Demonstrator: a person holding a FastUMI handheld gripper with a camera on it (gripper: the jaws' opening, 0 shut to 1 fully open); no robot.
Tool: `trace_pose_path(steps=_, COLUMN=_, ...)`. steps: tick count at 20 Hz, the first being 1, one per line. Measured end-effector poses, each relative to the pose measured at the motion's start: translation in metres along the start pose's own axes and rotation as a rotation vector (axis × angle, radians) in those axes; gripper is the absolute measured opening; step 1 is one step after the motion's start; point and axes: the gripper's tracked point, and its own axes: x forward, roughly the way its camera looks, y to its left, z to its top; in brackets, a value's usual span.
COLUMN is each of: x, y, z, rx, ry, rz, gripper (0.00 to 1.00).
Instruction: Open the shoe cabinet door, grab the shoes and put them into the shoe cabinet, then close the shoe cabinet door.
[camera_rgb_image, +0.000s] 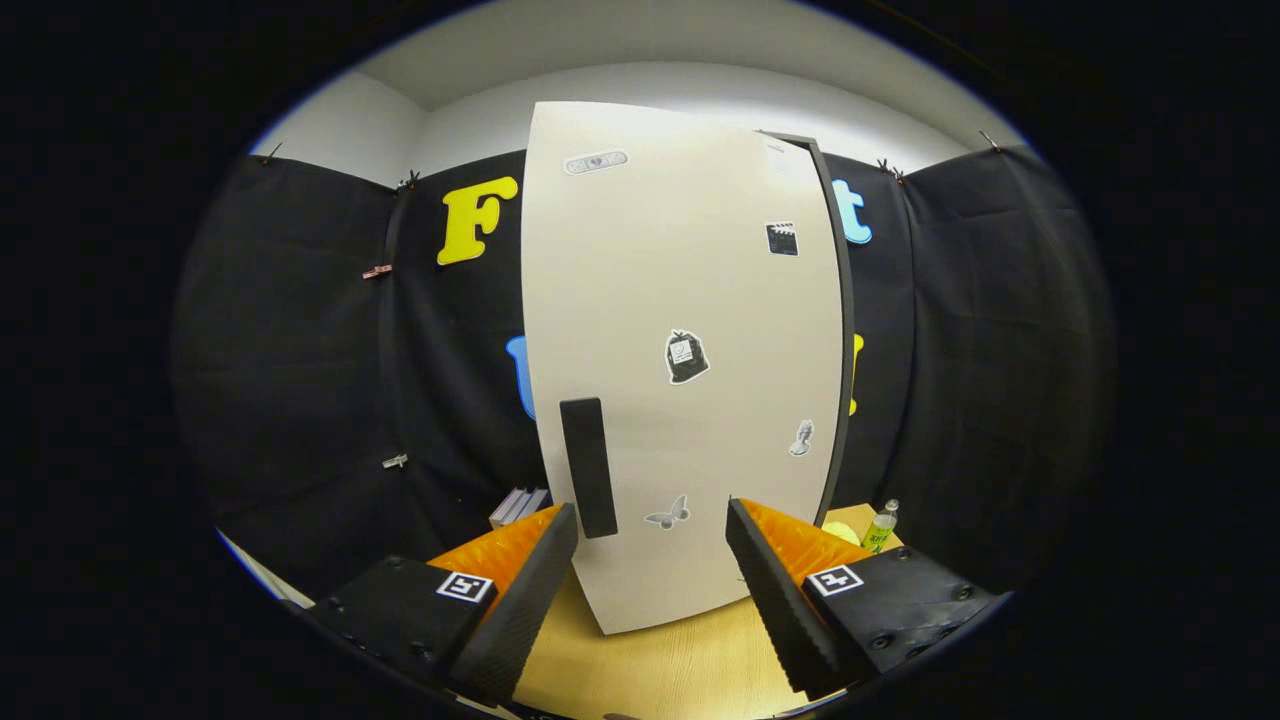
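A tall off-white shoe cabinet (690, 300) stands upright on a wooden table (660, 670), straight ahead of my fingers. Its door faces me and looks shut, with a dark frame edge (838, 330) showing along its right side. A black vertical handle (587, 467) sits low on the door's left side, just ahead of my left finger (530, 600). Several small stickers dot the door. My gripper (652, 525) is open, with nothing between its fingers and a wide gap between them. It hovers a short way from the door, not touching it.
A small clear bottle with a green label (880, 527) stands on the table to the right of the cabinet, beside something yellow (842, 532). A pale flat object (518, 506) lies left of the cabinet's base. Black cloth walls close in behind and on both sides.
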Motion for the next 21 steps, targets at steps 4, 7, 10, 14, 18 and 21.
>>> trace_pose_path(steps=4, x=-0.0031, y=-0.0012, z=0.0023, rx=-0.007, ry=-0.005, rz=-0.006, gripper=0.98)
trace_pose_path(steps=7, x=-0.0041, y=-0.0018, z=0.0024, rx=-0.011, ry=-0.008, rz=-0.012, gripper=0.98)
trace_pose_path(steps=10, x=-0.0053, y=-0.0028, z=0.0038, rx=-0.013, ry=-0.015, rz=-0.02, gripper=0.98)
trace_pose_path(steps=14, x=-0.0071, y=-0.0028, z=0.0068, rx=-0.018, ry=-0.022, rz=-0.025, gripper=0.98)
trace_pose_path(steps=18, x=-0.0074, y=0.0005, z=0.0086, rx=-0.029, ry=-0.03, rz=-0.024, gripper=0.98)
trace_pose_path(steps=21, x=-0.0074, y=0.002, z=0.0083, rx=-0.03, ry=-0.031, rz=-0.023, gripper=0.98)
